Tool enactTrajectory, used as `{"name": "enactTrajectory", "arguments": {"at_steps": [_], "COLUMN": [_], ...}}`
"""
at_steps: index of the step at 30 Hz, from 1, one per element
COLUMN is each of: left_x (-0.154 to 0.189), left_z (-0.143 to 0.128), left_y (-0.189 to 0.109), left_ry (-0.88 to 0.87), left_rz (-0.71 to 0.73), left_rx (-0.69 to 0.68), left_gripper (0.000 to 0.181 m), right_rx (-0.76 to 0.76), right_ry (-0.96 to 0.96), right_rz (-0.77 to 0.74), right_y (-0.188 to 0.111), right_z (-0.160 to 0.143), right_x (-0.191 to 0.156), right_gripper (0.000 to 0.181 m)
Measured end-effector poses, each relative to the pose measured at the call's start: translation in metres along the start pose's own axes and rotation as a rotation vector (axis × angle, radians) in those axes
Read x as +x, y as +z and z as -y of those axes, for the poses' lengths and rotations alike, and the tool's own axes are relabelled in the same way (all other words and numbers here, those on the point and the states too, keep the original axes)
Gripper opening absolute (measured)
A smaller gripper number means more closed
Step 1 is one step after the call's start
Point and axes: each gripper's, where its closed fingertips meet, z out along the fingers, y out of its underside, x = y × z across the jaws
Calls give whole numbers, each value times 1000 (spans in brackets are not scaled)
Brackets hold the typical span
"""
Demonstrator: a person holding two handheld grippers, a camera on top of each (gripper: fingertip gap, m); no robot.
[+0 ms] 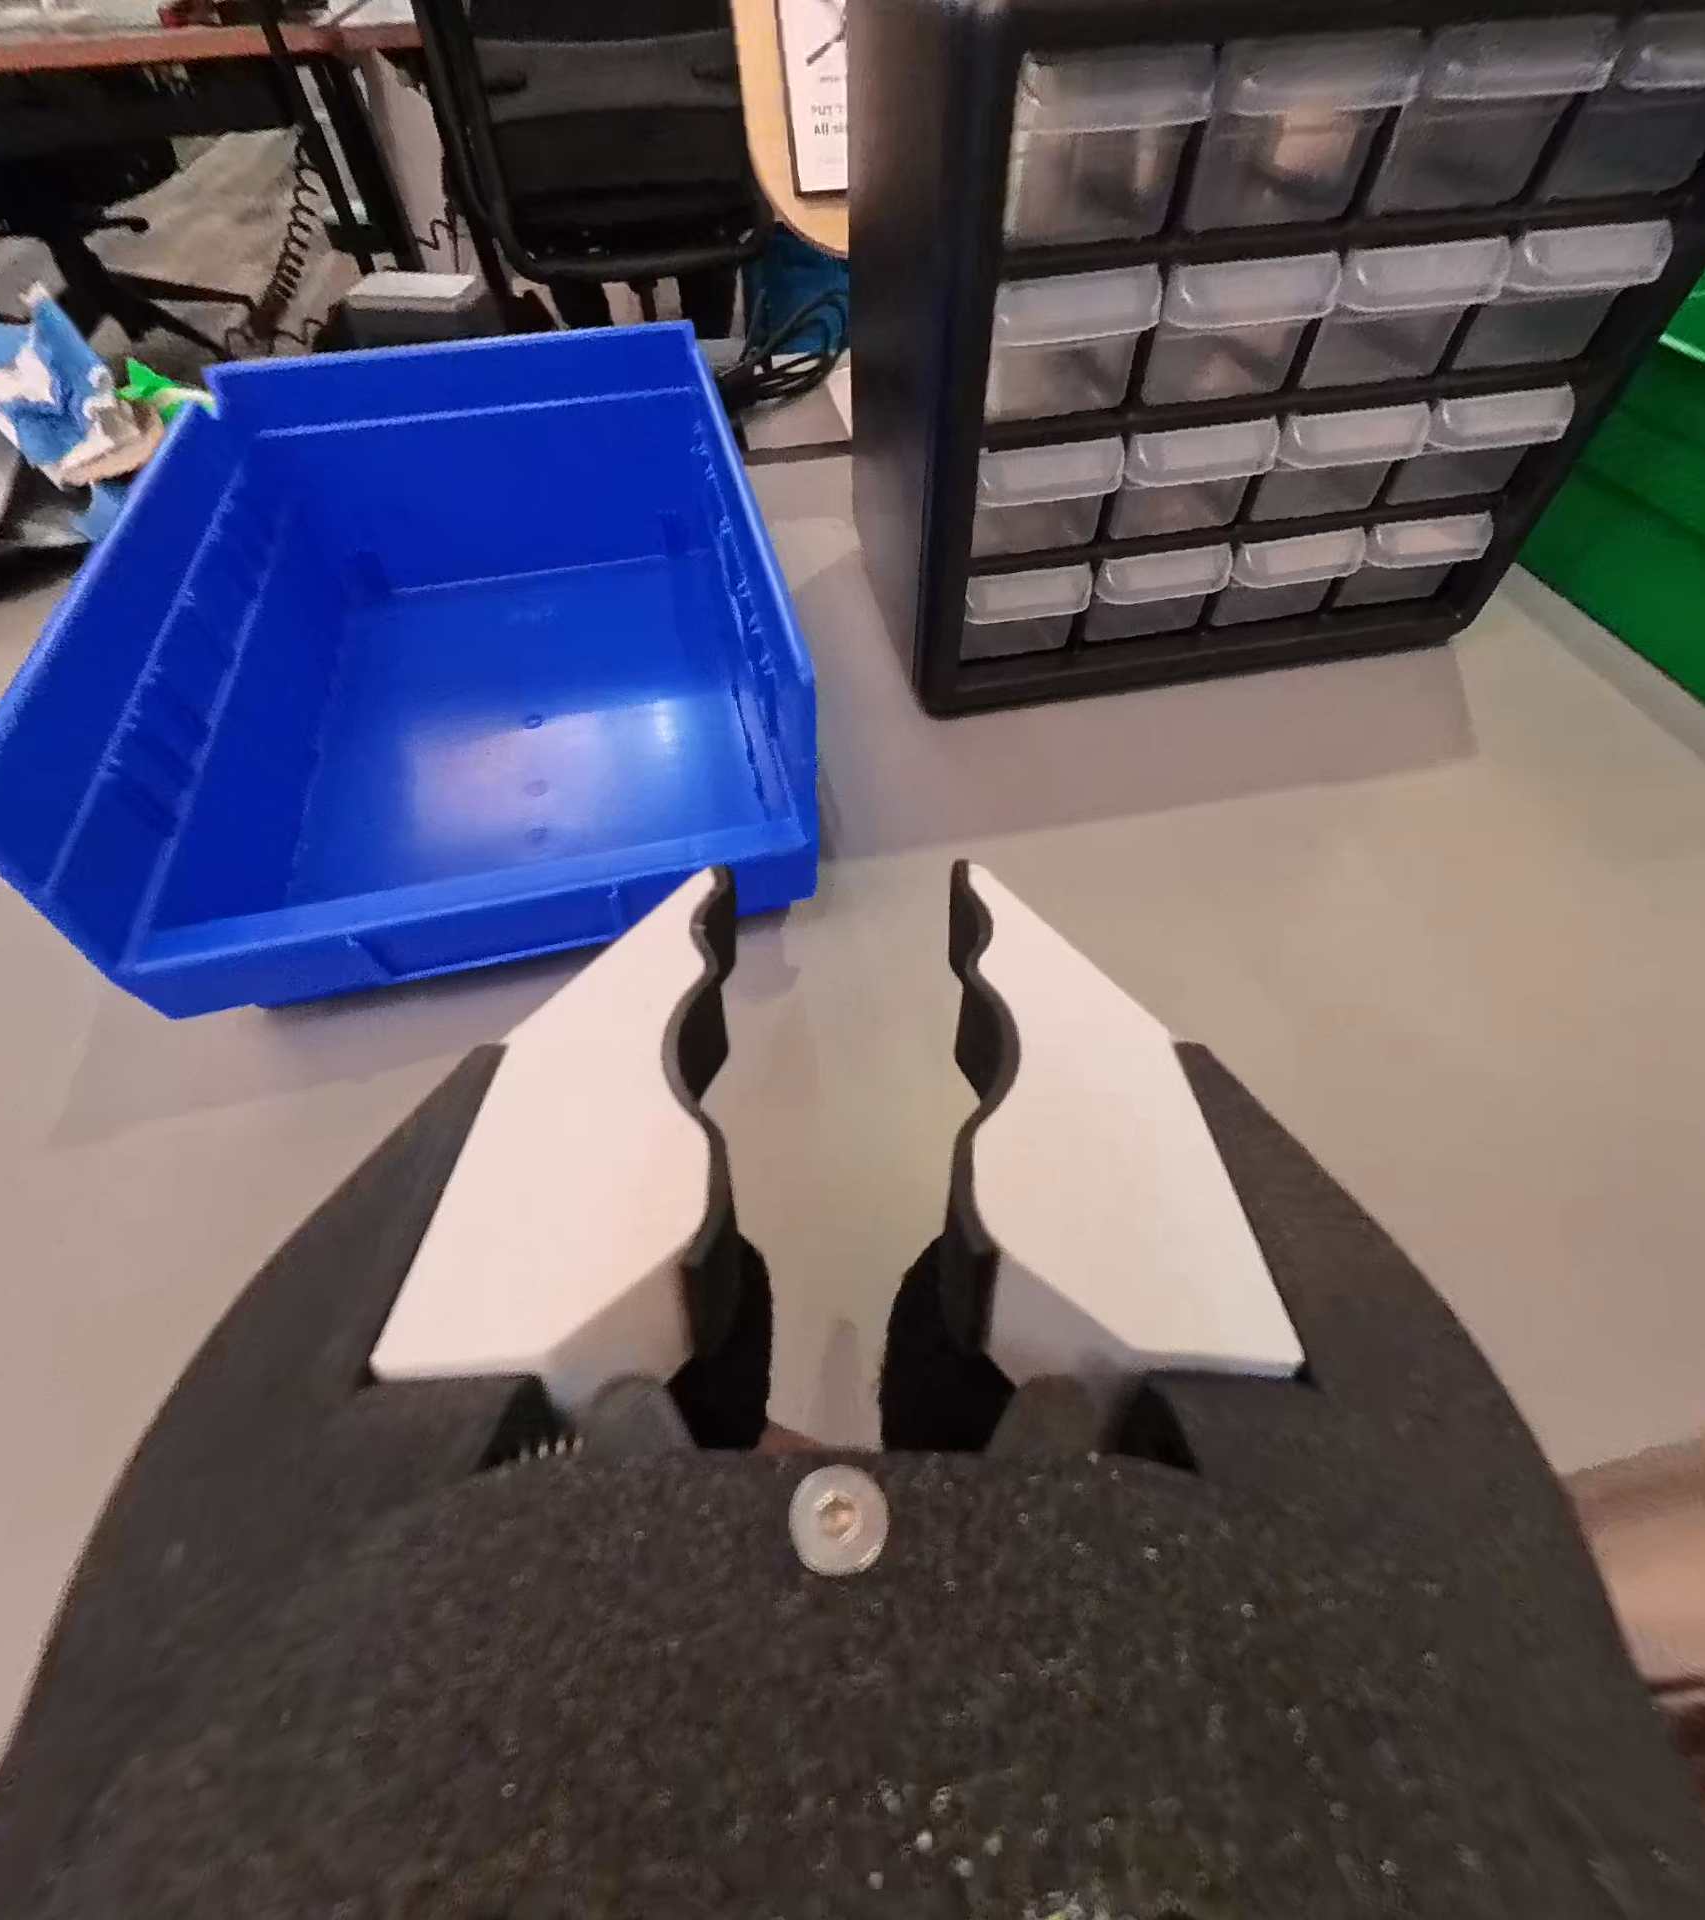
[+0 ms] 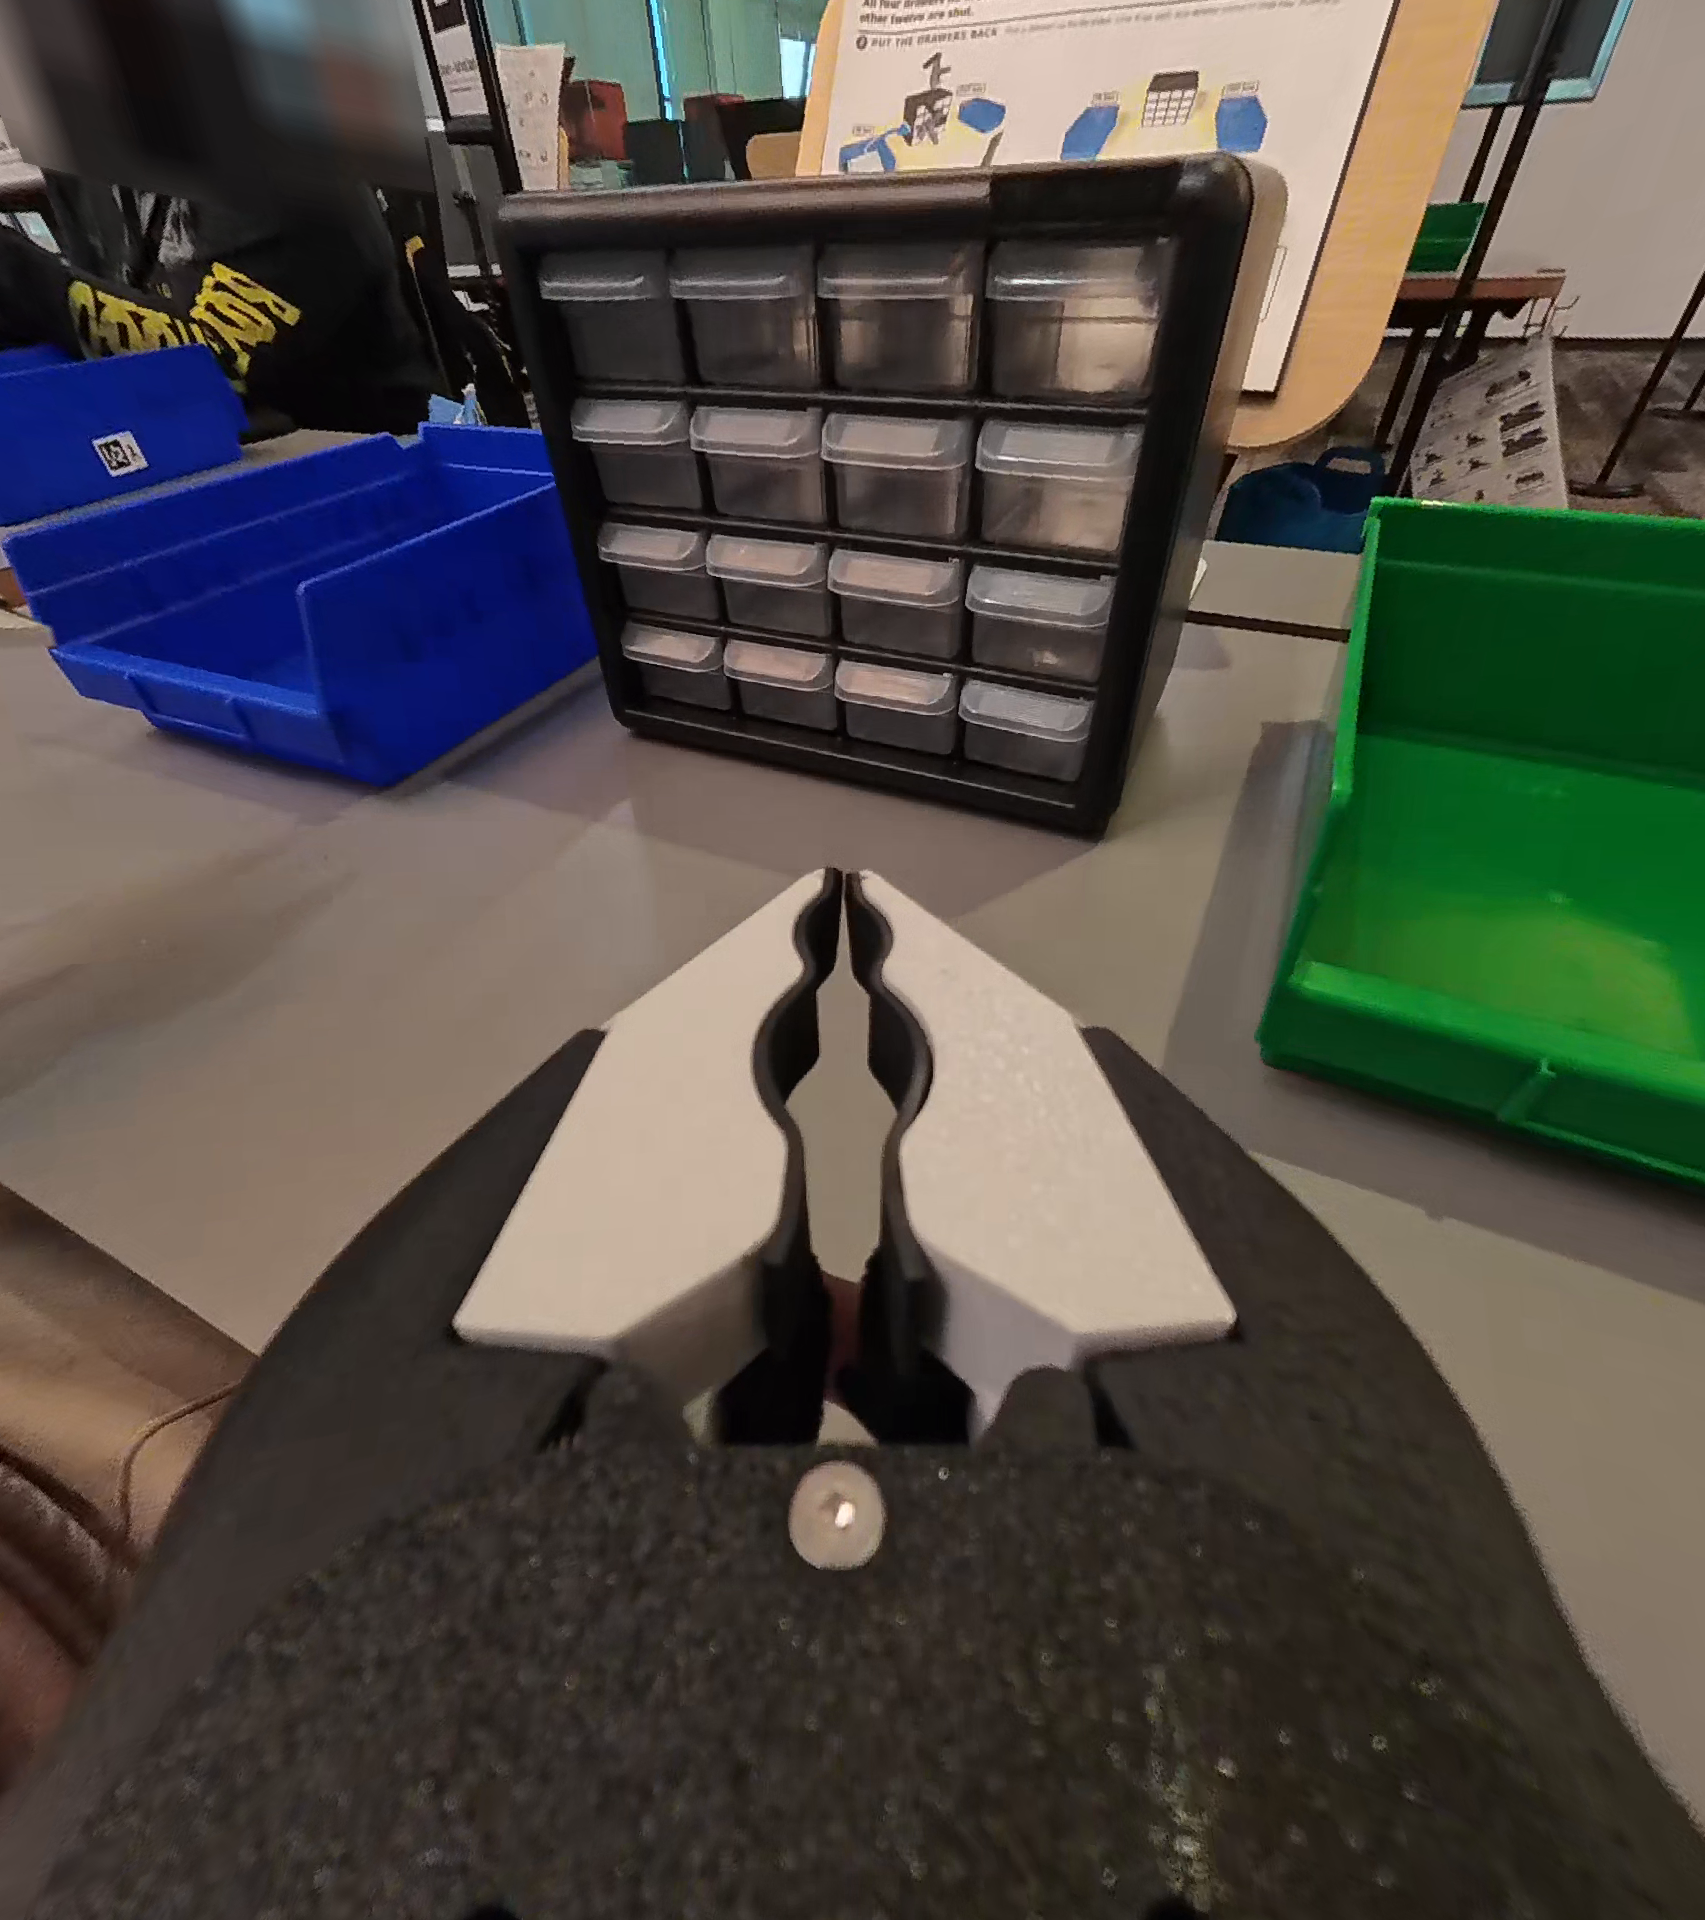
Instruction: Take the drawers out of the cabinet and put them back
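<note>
since the clear drawers (image 2: 895, 473) in the cabinet (image 2: 858, 208) look light, stiff and slick, their front lips are offering the hold, while the left gripper (image 1: 840, 883) is gaping and the right gripper (image 2: 843, 883) is sitting closed, empty.

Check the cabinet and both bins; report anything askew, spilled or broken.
Nothing stands out. The cabinet stands upright with all its drawers in; the blue bin and green bin sit empty beside it.
</note>
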Motion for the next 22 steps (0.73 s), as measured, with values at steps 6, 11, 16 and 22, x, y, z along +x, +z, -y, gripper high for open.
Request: {"name": "enactTrajectory", "arguments": {"at_steps": [6, 11, 16, 22], "left_x": [12, 28, 58, 87], "left_z": [-4, 1, 5, 4], "left_y": [9, 32, 69, 88], "left_ry": [51, 64, 220, 273], "left_rz": [-17, 27, 152, 116], "left_rx": [-20, -32, -76, -109], "left_gripper": [40, 42, 45, 43], "right_rx": [-25, 104, 62, 20], "right_ry": [-98, -381, -460, -370], "right_rz": [-16, 161, 317, 305], "right_y": [-3, -22, -20, -6], "right_z": [-2, 44, 71, 68], "right_x": [-10, -128, -239, -234], "right_gripper": [0, 0, 0, 0]}}
